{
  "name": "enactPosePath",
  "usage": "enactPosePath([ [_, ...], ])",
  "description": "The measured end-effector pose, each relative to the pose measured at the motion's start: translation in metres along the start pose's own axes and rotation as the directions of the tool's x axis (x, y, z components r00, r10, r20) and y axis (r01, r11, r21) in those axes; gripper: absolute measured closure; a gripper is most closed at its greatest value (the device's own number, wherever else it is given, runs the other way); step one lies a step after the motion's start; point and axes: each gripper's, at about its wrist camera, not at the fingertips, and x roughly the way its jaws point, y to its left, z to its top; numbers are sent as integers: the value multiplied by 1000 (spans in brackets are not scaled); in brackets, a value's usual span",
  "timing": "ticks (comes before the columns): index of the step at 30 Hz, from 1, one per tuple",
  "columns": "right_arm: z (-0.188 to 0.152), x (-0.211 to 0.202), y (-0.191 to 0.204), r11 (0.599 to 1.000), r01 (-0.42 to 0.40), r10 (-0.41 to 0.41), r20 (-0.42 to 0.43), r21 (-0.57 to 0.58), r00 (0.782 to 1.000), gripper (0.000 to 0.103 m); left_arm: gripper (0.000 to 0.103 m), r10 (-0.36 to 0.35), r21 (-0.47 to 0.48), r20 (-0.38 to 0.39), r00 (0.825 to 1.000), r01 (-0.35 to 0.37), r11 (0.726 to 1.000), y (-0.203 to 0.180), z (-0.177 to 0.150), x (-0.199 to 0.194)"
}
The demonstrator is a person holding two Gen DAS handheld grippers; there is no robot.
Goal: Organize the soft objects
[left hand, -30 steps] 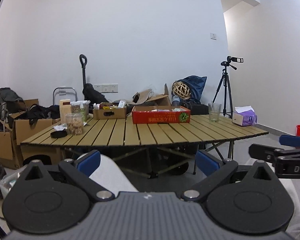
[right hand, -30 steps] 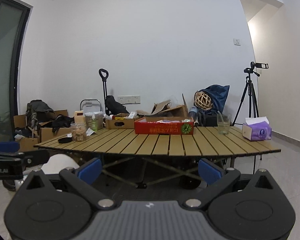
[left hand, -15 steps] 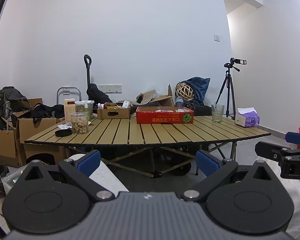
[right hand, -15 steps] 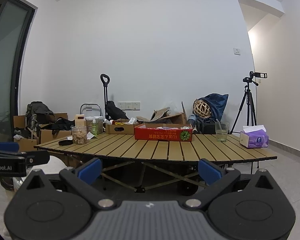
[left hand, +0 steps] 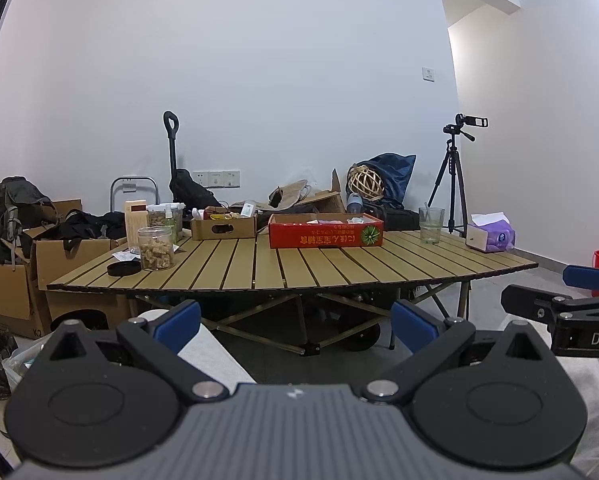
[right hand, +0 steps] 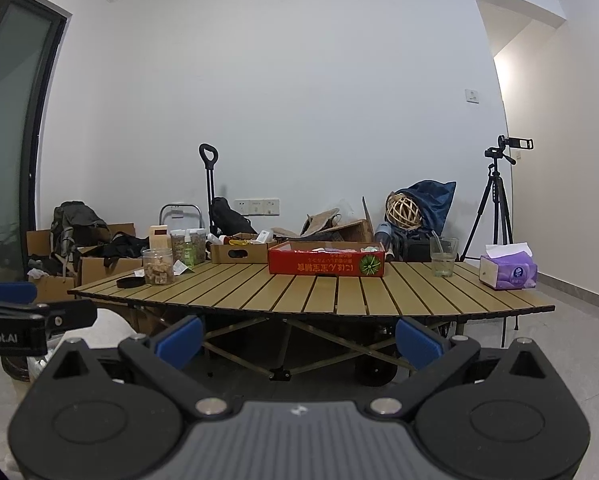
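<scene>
Both the left hand-held gripper (left hand: 295,330) and the right hand-held gripper (right hand: 299,342) are standing open and empty, pointing level at the slatted wooden desk (right hand: 319,292). The long red cardboard box (right hand: 326,263), lying crosswise straight ahead, well apart, is probably holding the soft objects; neither side is clearly nearer.

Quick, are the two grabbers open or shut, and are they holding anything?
Left gripper: open, holding nothing, short of the slatted table.
Right gripper: open, holding nothing.
</scene>
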Motion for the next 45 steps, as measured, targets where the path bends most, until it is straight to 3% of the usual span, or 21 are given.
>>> enactPosePath([
  [14, -1, 0, -3, 1000, 0, 0, 18, 19, 1000, 0, 0, -5, 11, 13, 1000, 5, 1000, 1, 1, 1],
  [21, 8, 20, 0, 999, 13, -11, 66, -35, 998, 0, 0, -2, 18, 64, 998, 0, 1000, 5, 22, 22],
  [31, 7, 41, -3, 999, 19, -16, 69, -46, 997, 0, 0, -11, 9, 40, 999, 11, 1000, 7, 26, 47],
  [45, 5, 5, -7, 999, 28, -25, 95, -28, 995, 0, 0, -36, 20, 62, 997, 35, 999, 0, 20, 9],
])
